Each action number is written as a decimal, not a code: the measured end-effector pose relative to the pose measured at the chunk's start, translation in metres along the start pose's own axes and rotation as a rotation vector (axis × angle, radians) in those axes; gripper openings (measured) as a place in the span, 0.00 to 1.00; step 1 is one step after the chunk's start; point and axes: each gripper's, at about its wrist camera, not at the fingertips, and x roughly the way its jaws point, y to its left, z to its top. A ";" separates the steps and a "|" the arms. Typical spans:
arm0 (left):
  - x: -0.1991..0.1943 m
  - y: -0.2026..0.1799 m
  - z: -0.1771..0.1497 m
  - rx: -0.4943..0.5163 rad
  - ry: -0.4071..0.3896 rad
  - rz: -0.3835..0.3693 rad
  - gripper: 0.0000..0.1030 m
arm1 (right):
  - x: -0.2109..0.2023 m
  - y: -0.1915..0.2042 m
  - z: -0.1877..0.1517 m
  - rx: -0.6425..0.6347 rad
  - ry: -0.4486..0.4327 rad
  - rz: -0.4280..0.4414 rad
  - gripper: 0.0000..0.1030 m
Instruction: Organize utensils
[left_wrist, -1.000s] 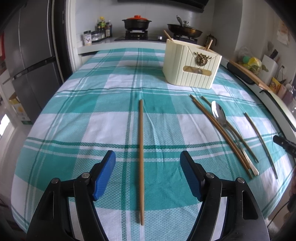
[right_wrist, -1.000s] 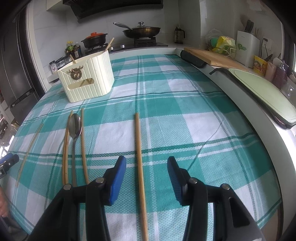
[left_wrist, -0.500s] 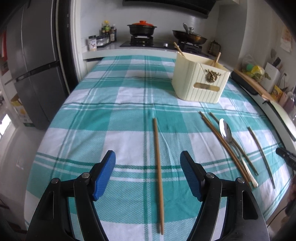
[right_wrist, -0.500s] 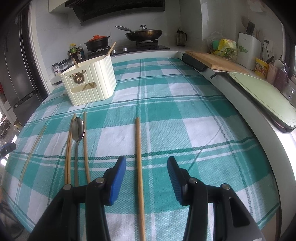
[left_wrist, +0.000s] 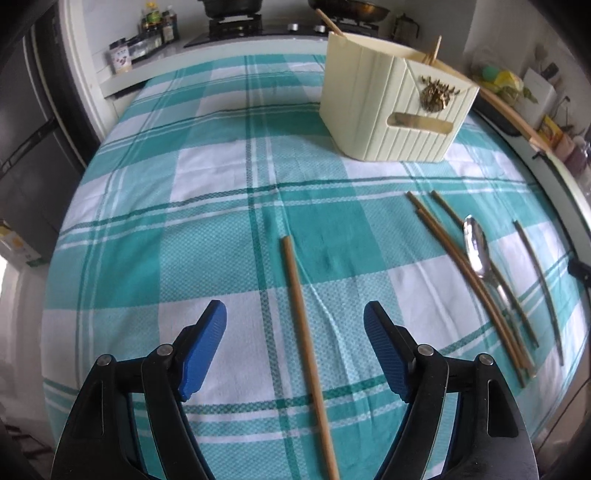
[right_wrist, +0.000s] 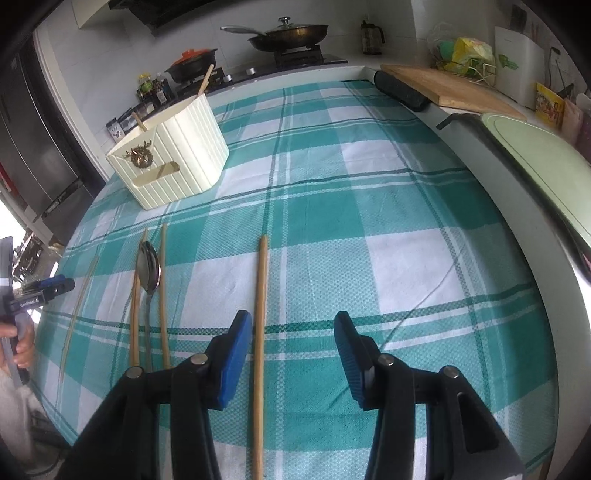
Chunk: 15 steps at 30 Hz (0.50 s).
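Note:
A cream utensil holder (left_wrist: 391, 110) (right_wrist: 173, 158) with two chopsticks in it stands on the teal checked cloth. My left gripper (left_wrist: 294, 308) hovers over a lone wooden chopstick (left_wrist: 303, 332). Its jaws are opening, and the chopstick lies between them, untouched. My right gripper (right_wrist: 292, 316) is open above another chopstick (right_wrist: 261, 295), which lies close to its left finger. Between the two lie a metal spoon (left_wrist: 476, 247) (right_wrist: 148, 266) and a few more chopsticks (left_wrist: 461, 266) (right_wrist: 162, 288). The left gripper (right_wrist: 44, 291), held by a hand (right_wrist: 22, 347), shows at the left edge of the right wrist view.
A stove with a pot (right_wrist: 192, 62) and a pan (right_wrist: 291, 33) stands beyond the table's far end. A cutting board (right_wrist: 450, 88) and a pale green tray (right_wrist: 539, 155) line the right side. A fridge (left_wrist: 29, 129) stands to the left.
My left gripper has moved towards the holder and rolled, so its chopstick now lies slanted between the jaws. My right gripper has shifted right, bringing its chopstick close to the left finger.

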 end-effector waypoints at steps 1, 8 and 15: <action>0.008 -0.001 0.002 0.013 0.016 0.019 0.75 | 0.006 0.003 0.003 -0.025 0.021 0.005 0.46; 0.029 0.000 0.009 0.024 0.075 0.027 0.70 | 0.059 0.032 0.034 -0.123 0.099 0.030 0.46; 0.030 -0.011 0.021 0.071 0.058 0.023 0.05 | 0.086 0.054 0.059 -0.195 0.085 -0.058 0.08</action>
